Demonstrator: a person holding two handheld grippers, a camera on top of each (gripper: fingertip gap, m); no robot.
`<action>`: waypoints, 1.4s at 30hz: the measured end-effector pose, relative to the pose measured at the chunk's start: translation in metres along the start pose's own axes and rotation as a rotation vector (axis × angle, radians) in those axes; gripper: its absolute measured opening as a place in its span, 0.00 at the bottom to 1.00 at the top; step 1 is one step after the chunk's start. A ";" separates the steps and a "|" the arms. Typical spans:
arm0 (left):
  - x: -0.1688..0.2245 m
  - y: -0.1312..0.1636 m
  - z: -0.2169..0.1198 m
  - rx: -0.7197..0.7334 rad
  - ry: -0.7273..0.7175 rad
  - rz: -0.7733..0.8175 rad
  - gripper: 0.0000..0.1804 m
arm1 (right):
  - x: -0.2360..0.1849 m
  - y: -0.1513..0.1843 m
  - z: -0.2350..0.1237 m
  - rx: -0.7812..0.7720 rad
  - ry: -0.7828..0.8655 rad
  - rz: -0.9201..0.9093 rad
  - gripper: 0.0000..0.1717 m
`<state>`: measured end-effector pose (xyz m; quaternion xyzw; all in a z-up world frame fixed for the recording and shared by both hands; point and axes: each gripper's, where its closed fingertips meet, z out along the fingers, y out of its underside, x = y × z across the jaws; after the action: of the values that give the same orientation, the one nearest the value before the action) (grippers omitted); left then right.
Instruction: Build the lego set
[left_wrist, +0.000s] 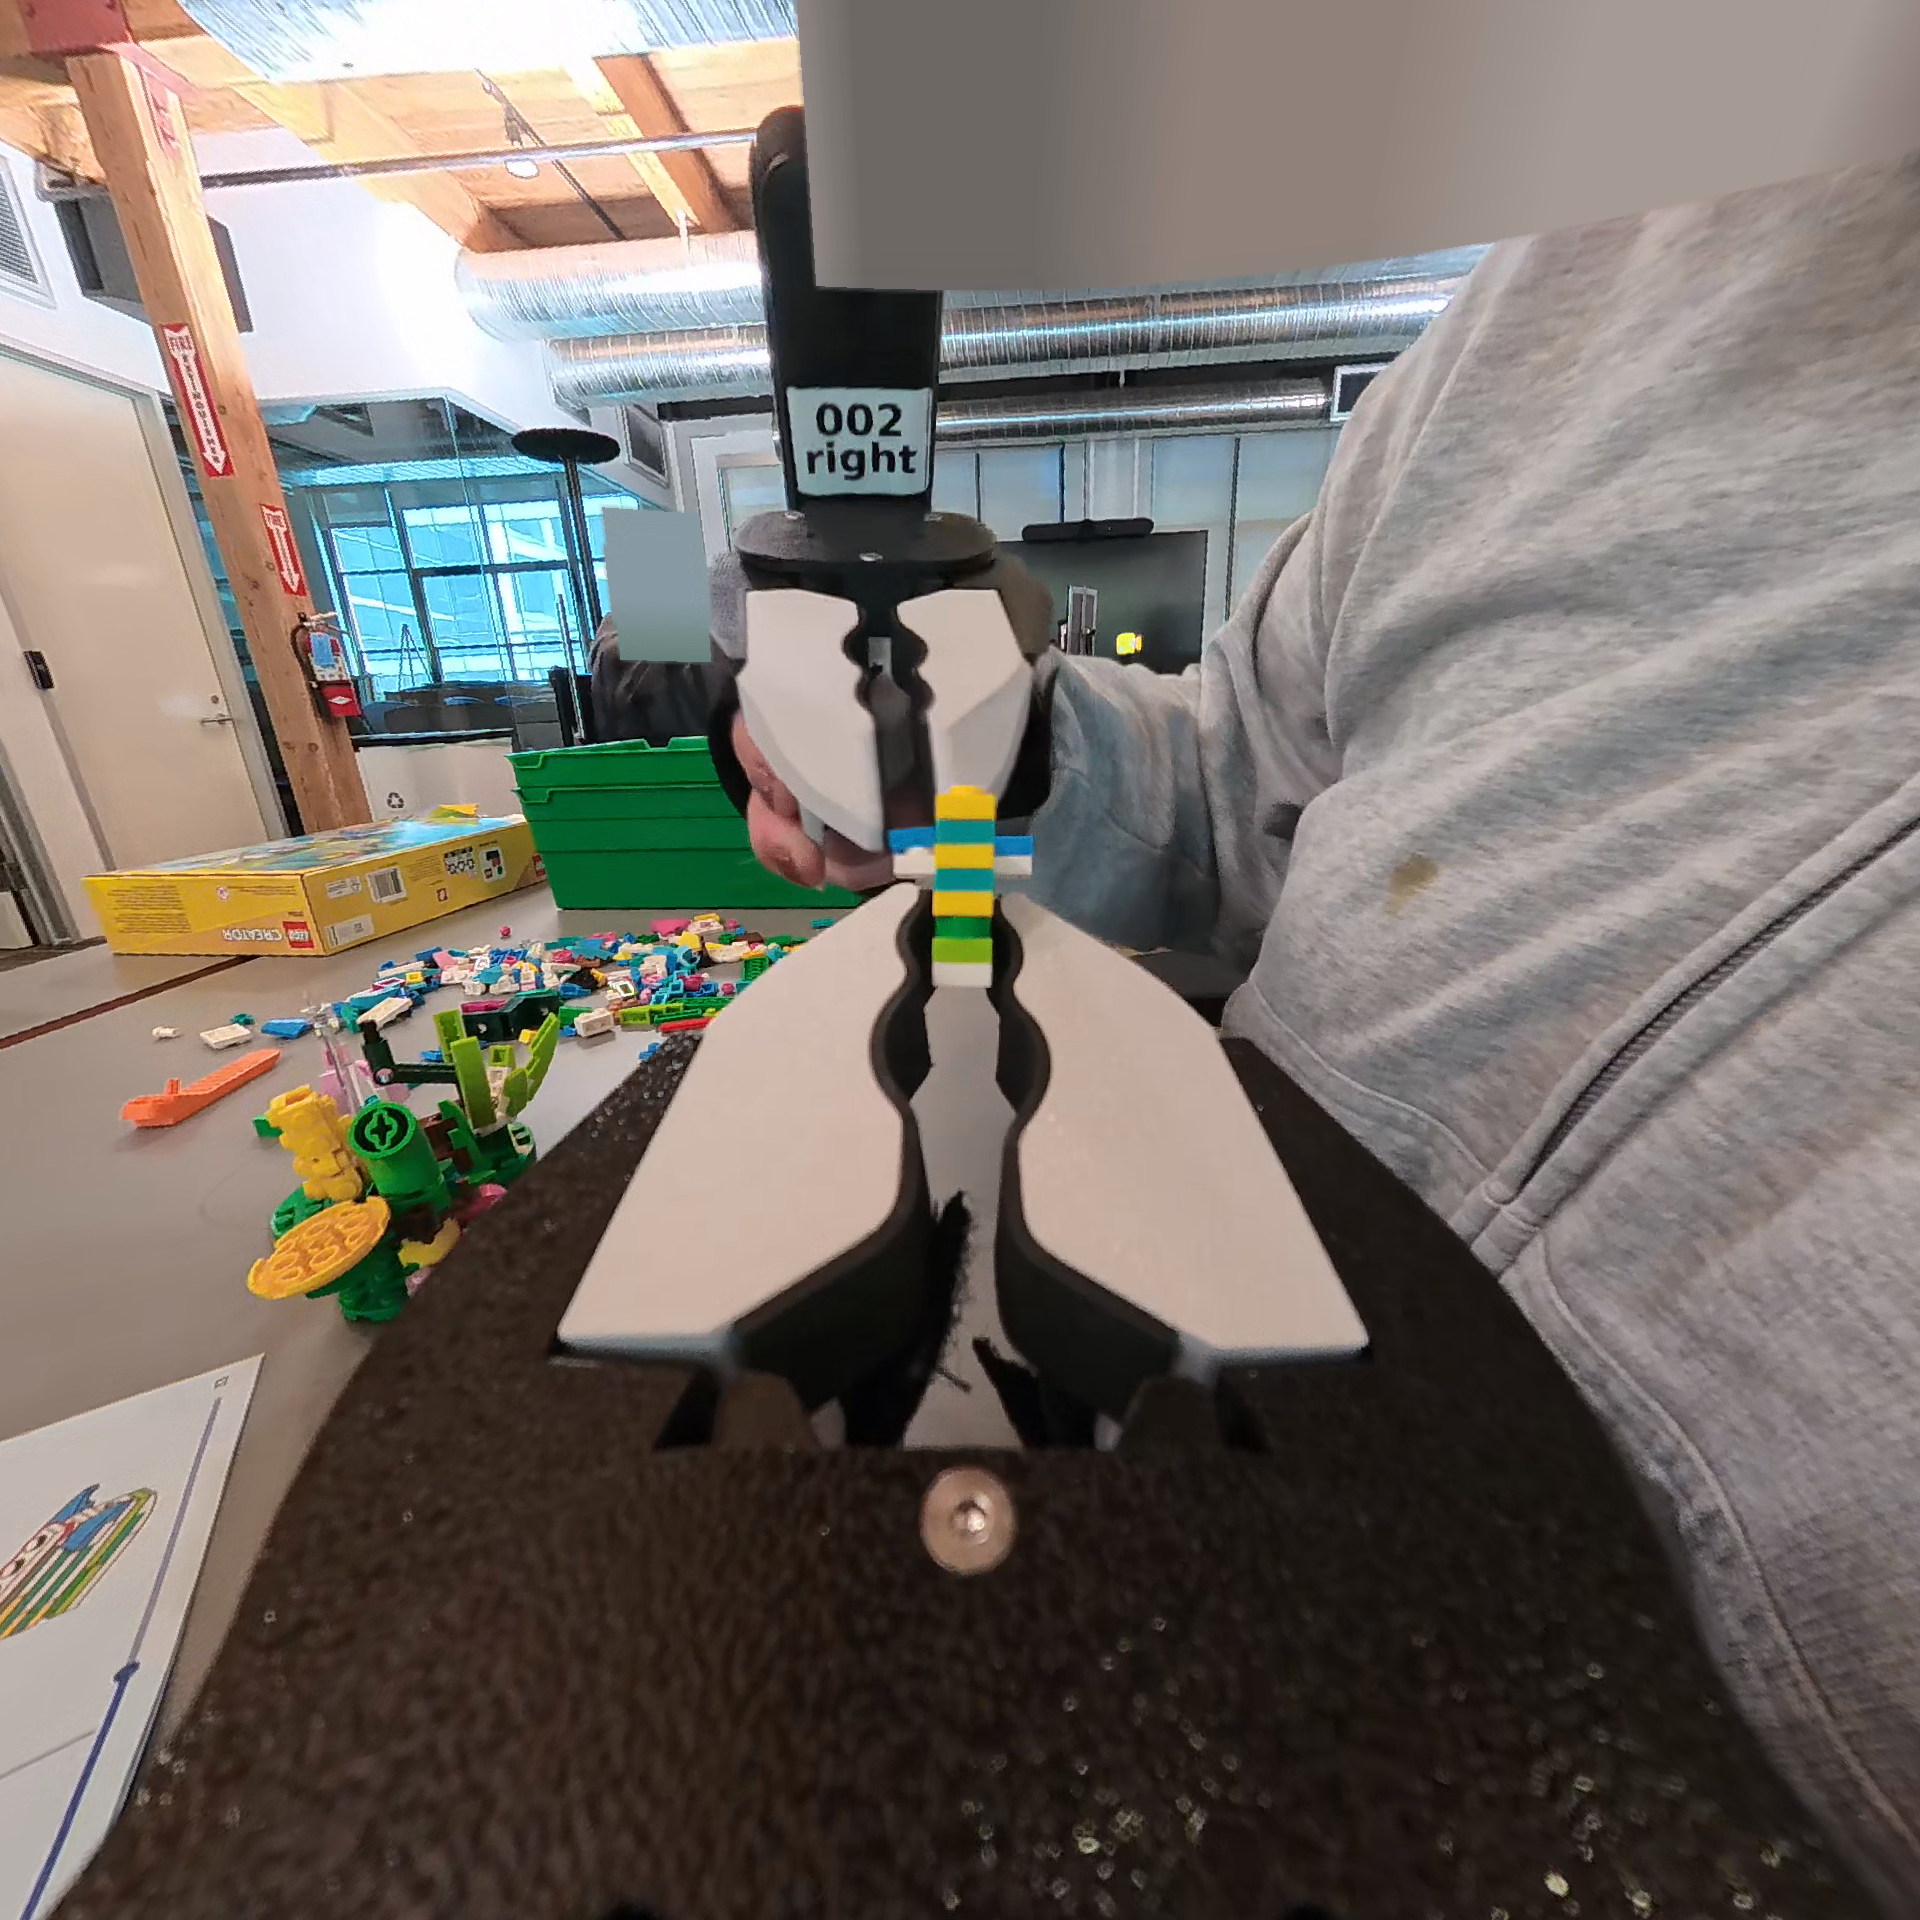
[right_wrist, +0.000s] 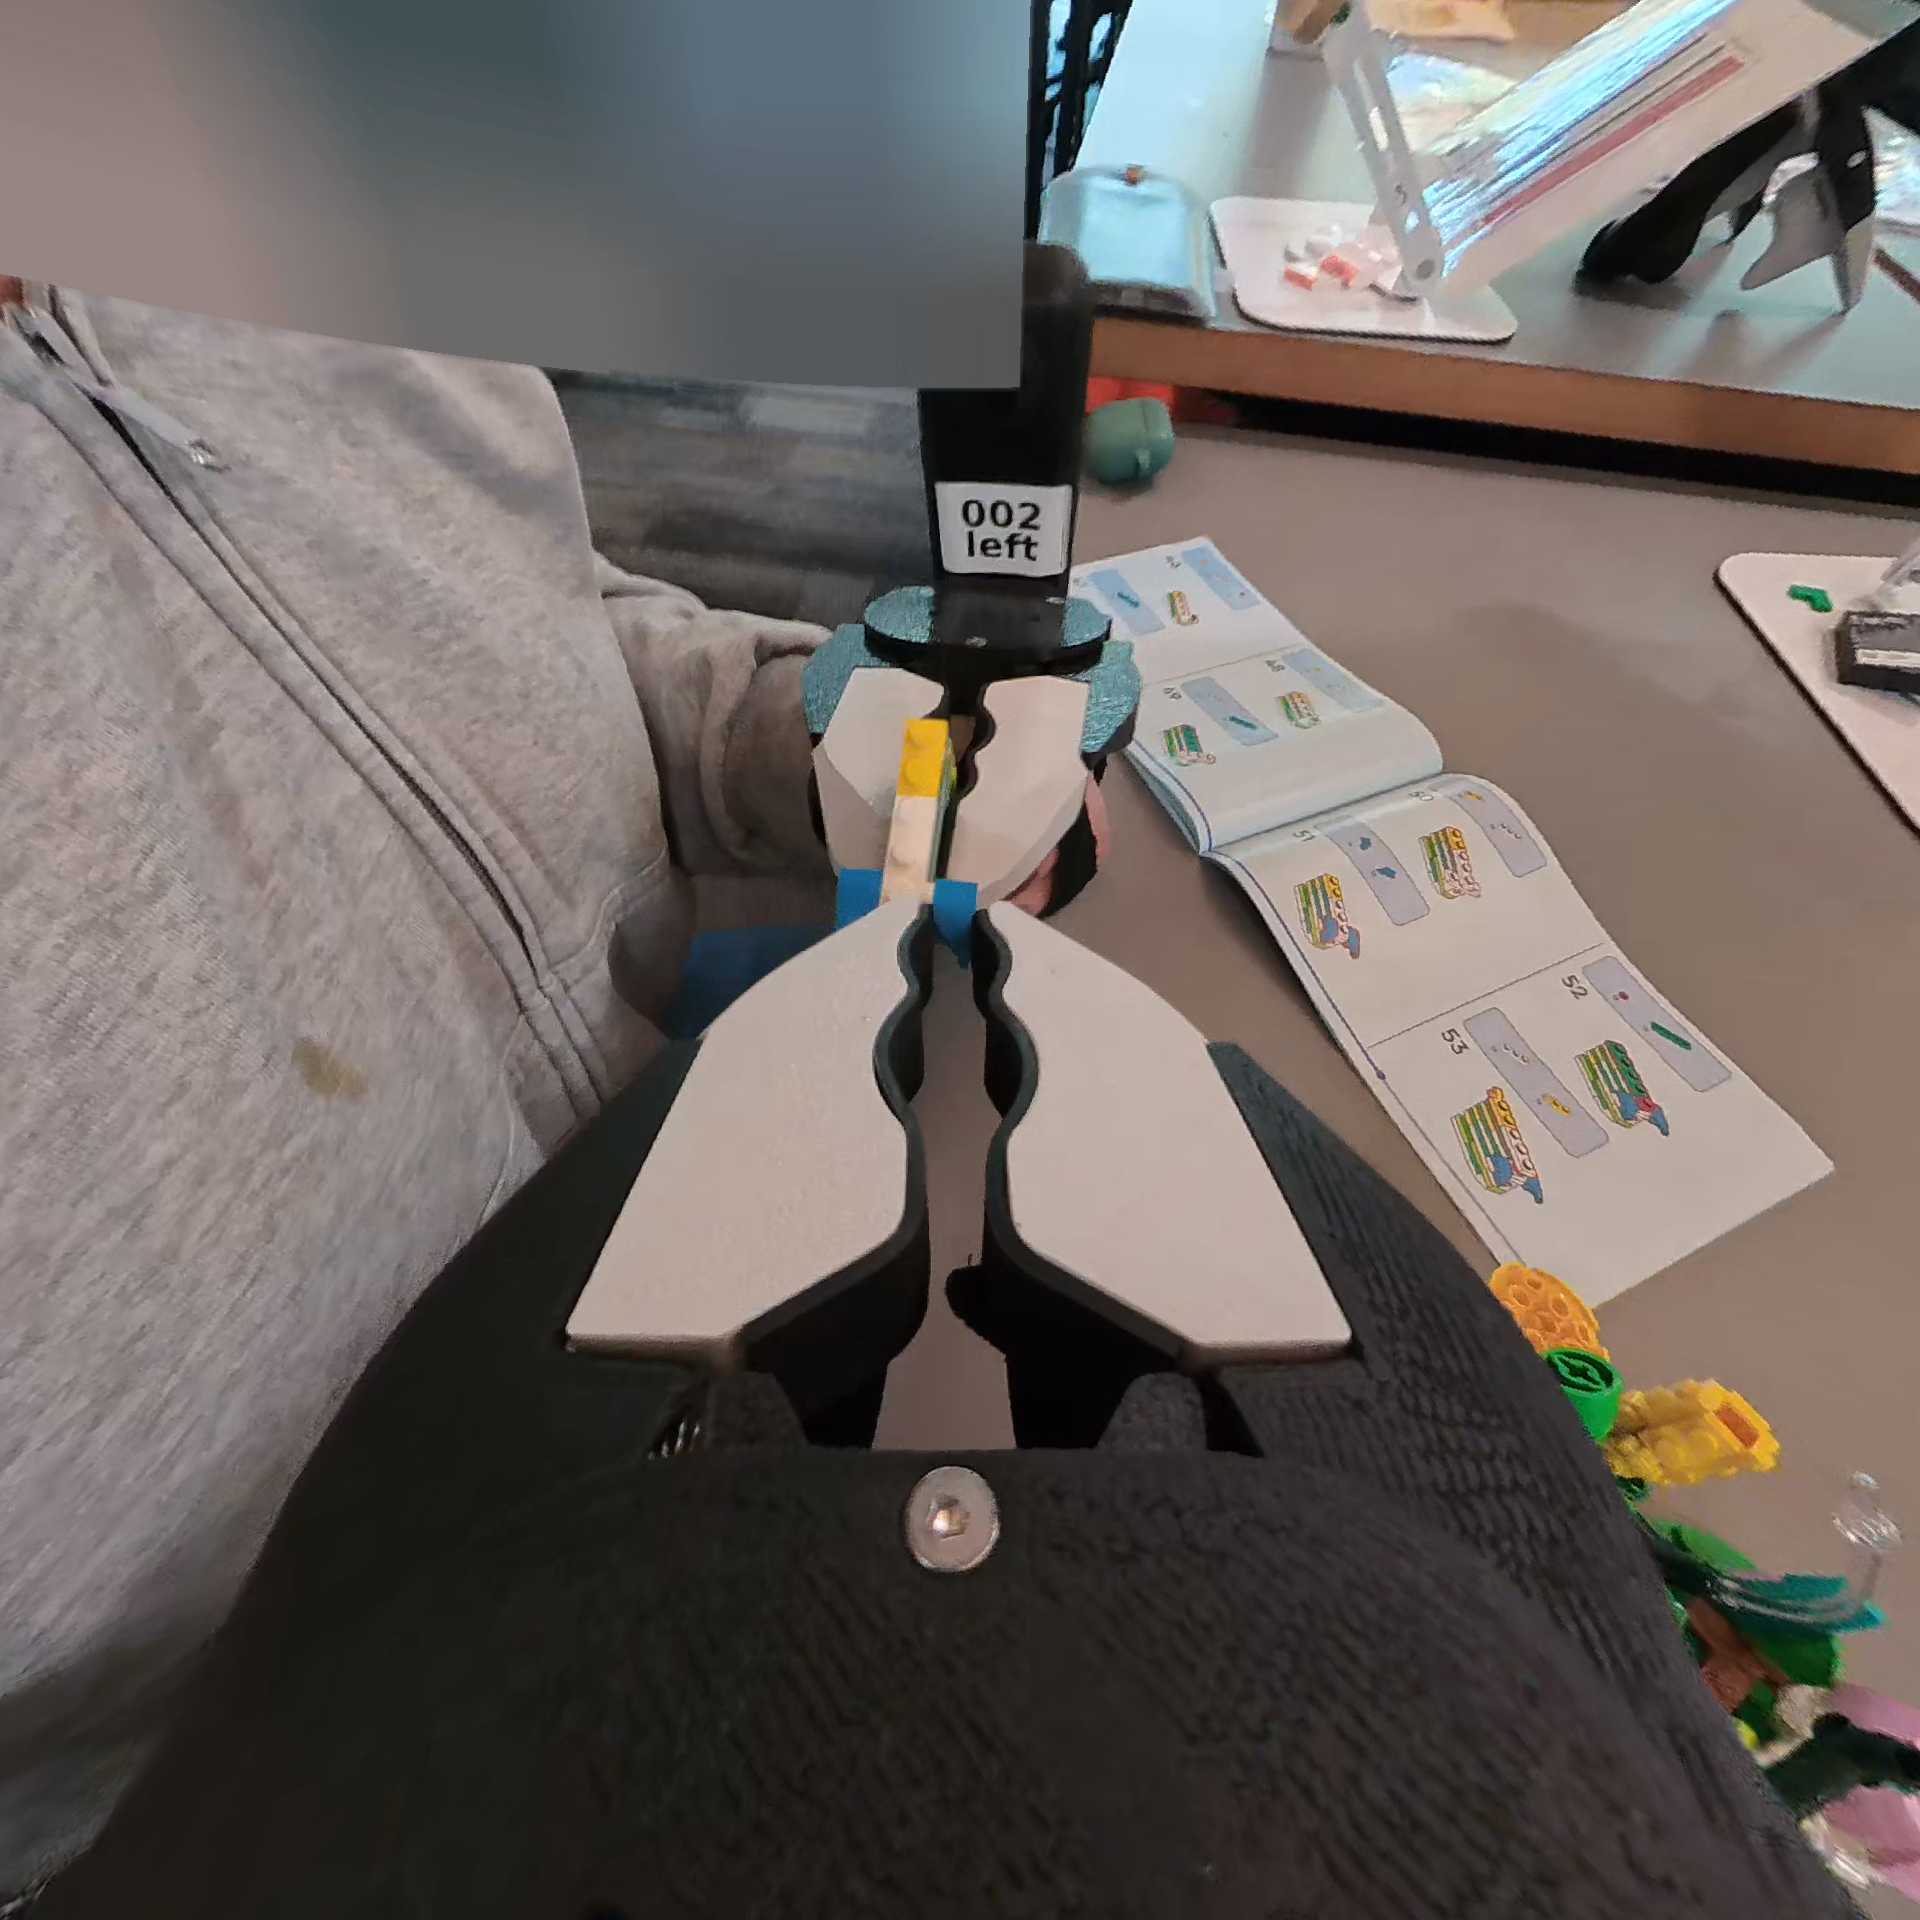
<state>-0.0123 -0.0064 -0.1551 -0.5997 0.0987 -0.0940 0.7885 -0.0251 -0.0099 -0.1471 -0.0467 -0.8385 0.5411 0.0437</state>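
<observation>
My left gripper (left_wrist: 961, 930) is shut on the lower end of a small striped brick stack (left_wrist: 964, 883) of white, green, yellow and teal layers, held up in the air in front of a person in a grey hoodie (left_wrist: 1558, 831). A blue plate (left_wrist: 1013, 844) and a white plate cross the stack near its upper part. My right gripper (right_wrist: 951, 920) faces the left one and is shut on the blue plate (right_wrist: 951, 914) at the stack's end. In the right wrist view the stack (right_wrist: 920, 800) runs back into the left gripper (right_wrist: 925, 873). The right gripper also shows in the left wrist view (left_wrist: 894, 821).
A grey table (left_wrist: 104, 1195) carries a pile of loose bricks (left_wrist: 582, 966), a brick flower build (left_wrist: 384, 1174), an orange piece (left_wrist: 197, 1086), a yellow box (left_wrist: 312, 894) and stacked green bins (left_wrist: 644, 821). An open instruction booklet (right_wrist: 1455, 935) lies to the right. My two grippers' fingertips are within a few centimetres of each other.
</observation>
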 end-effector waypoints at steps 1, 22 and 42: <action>0.000 0.000 0.000 0.001 0.003 0.000 0.05 | -0.002 0.000 0.001 -0.009 -0.011 0.000 0.03; 0.000 0.011 0.004 -0.092 -0.033 0.084 0.05 | -0.004 0.013 -0.002 -0.200 0.007 0.022 0.03; 0.003 0.017 0.006 -0.124 -0.042 0.152 0.05 | -0.009 0.018 -0.004 -0.300 -0.092 -0.004 0.03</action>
<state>-0.0078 0.0027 -0.1703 -0.6401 0.1331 -0.0148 0.7566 -0.0147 -0.0003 -0.1621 -0.0264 -0.9111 0.4114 -0.0012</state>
